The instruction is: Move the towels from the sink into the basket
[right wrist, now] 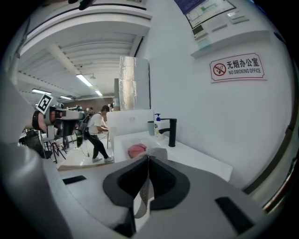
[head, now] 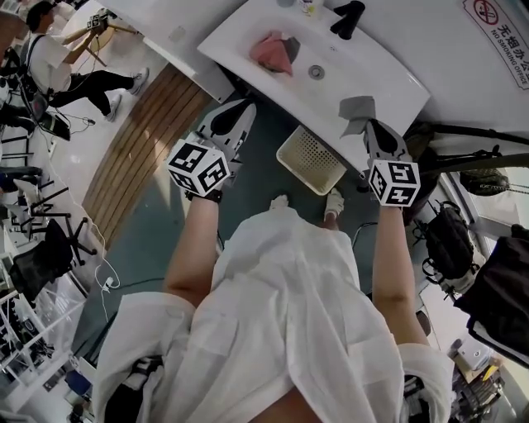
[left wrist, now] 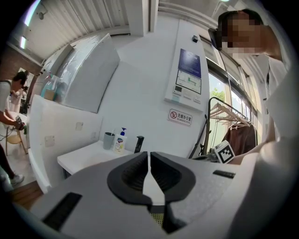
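Head view: left gripper [head: 238, 111] hangs over the floor just short of the sink [head: 388, 87] front edge, jaws pressed together with nothing between them; left gripper view shows the same. Right gripper [head: 369, 125] is clamped on the gray towel [head: 355, 108] at the sink's front corner. Right gripper view shows the fabric pinched in the jaws, with some bunched above the tips and a strip hanging below. Basket [head: 310, 159], cream mesh, sits on the floor under the sink's front edge, between the two grippers. Further out, the pink towel [head: 271, 51] lies bunched in the basin, left of the drain [head: 316, 72]. Black faucet [head: 347, 18] stands at the back rim. Soap bottle [right wrist: 157, 123] and cup [right wrist: 150, 127] stand beside it near the wall, with a no-smoking sign [right wrist: 238, 67] higher on the wall.
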Demonstrator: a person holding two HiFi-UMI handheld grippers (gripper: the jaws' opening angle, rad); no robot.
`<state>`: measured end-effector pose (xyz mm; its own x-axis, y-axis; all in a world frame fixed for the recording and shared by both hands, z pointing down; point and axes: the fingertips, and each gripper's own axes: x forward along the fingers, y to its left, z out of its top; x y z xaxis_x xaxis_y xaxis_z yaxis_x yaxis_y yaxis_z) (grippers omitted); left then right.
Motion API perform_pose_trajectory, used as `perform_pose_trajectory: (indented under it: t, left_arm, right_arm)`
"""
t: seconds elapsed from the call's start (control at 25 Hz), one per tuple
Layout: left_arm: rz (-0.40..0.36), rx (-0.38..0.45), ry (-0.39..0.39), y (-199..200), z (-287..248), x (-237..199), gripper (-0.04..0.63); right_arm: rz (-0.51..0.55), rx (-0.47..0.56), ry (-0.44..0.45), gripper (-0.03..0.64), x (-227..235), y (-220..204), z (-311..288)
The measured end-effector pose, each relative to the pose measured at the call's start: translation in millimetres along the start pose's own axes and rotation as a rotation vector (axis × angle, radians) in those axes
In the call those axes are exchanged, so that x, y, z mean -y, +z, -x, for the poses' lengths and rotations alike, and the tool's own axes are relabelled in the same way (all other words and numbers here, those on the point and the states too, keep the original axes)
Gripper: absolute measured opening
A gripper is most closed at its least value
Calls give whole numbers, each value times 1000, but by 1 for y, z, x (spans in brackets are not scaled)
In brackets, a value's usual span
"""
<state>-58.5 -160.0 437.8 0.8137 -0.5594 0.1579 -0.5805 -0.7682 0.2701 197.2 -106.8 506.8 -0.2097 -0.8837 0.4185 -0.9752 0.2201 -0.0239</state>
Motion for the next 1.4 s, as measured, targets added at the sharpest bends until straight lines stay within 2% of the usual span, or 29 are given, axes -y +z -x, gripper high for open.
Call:
perform_pose_trajectory:
  t: [0.4,0.76,1.4]
  left_arm:
    - [-8,-2,-18,0,15,-5,25]
    - [12,-12,-2,-9,28,-21,25]
    - [30,-27,19,-19,37,-34,25]
  right_arm:
    - [-5,7,108,34,-67,-1,4]
    - [-28,-46,191,34,-115,-24,-4]
    - [-88,-240,244,35,-139,-100,-27]
